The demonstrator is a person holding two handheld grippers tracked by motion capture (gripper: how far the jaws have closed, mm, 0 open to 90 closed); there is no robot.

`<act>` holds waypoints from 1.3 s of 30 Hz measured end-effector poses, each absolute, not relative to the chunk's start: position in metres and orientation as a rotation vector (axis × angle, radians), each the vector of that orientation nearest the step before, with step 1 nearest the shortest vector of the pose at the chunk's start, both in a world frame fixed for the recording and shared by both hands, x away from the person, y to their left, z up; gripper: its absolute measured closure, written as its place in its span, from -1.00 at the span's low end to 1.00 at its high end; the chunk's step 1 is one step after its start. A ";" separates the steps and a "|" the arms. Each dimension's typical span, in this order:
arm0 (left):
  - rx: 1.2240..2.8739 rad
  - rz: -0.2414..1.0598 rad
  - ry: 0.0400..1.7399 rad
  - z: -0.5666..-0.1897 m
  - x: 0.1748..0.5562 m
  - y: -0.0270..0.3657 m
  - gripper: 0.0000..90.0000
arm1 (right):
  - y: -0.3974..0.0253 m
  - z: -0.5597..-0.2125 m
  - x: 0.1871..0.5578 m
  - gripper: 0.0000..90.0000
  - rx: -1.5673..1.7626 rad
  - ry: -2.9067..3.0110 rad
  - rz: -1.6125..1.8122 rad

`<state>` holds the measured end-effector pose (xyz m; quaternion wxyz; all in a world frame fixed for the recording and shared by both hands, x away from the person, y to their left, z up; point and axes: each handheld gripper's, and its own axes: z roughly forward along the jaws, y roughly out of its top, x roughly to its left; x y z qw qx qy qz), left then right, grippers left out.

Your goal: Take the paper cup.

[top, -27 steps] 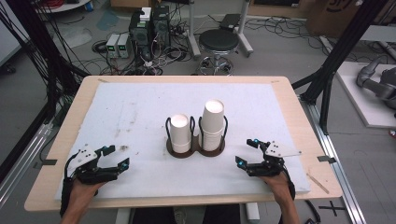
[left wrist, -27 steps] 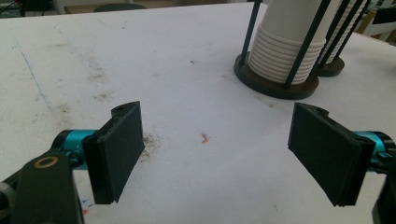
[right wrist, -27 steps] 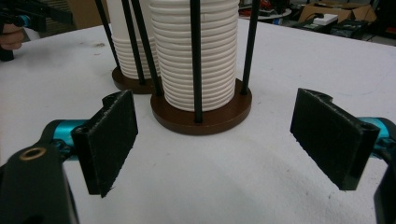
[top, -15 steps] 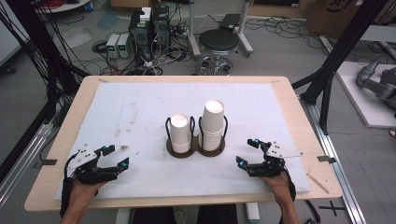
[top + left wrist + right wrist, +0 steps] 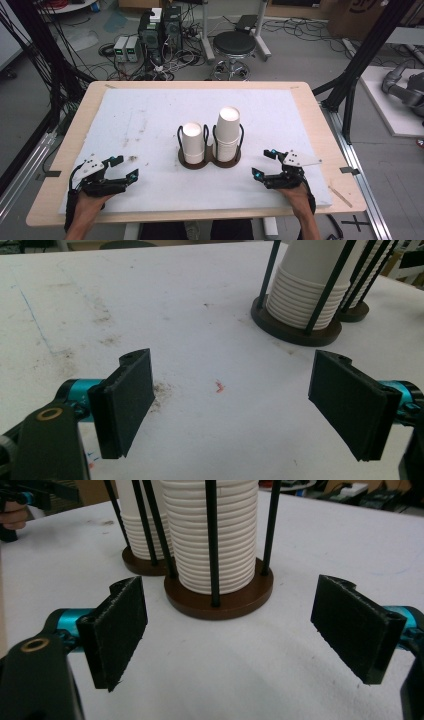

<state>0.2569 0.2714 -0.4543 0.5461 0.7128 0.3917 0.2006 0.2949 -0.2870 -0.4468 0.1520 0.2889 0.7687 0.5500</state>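
Covering wooden table (image 5: pixel 320 135), white mat (image 5: pixel 140 125) (smudged), cluttered floor (image 5: pixel 300 50) behind.

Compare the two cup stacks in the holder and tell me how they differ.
The right cup stack rises clearly taller than the left cup stack. The right one reaches above its black wire posts, while the left one ends about level with its own. Both are white paper cups, upright, nested, each on a round brown base of the same holder.
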 end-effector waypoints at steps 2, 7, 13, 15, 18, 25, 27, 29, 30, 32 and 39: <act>1.689 0.473 0.928 -0.454 0.257 0.272 -0.59 | -0.287 -0.441 0.294 -0.66 0.814 2.196 1.597; 1.688 0.478 0.922 -0.454 0.257 0.272 -0.59 | -0.285 -0.425 0.294 -0.66 0.781 2.206 1.609; 1.689 0.468 0.932 -0.454 0.258 0.271 -0.59 | -0.281 -0.402 0.296 -0.66 0.781 2.274 1.631; 1.692 0.472 0.929 -0.454 0.257 0.271 -0.59 | -0.281 -0.399 0.296 -0.66 0.772 2.281 1.629; 1.690 0.473 0.932 -0.454 0.257 0.271 -0.59 | -0.282 -0.388 0.298 -0.66 0.759 2.296 1.626; 1.694 0.471 0.932 -0.454 0.257 0.271 -0.59 | -0.288 -0.349 0.303 -0.66 0.711 2.291 1.588; 1.691 0.472 0.933 -0.454 0.258 0.271 -0.59 | -0.290 -0.340 0.305 -0.66 0.703 2.288 1.578; 1.691 0.472 0.933 -0.454 0.258 0.271 -0.59 | -0.291 -0.333 0.306 -0.66 0.705 2.289 1.569; 1.692 0.471 0.933 -0.454 0.258 0.271 -0.59 | -0.291 -0.333 0.306 -0.66 0.705 2.289 1.569; 1.690 0.471 0.935 -0.454 0.257 0.271 -0.59 | -0.291 -0.327 0.307 -0.66 0.696 2.285 1.564; 1.692 0.469 0.936 -0.454 0.258 0.271 -0.59 | -0.287 -0.306 0.314 -0.66 0.669 2.315 1.534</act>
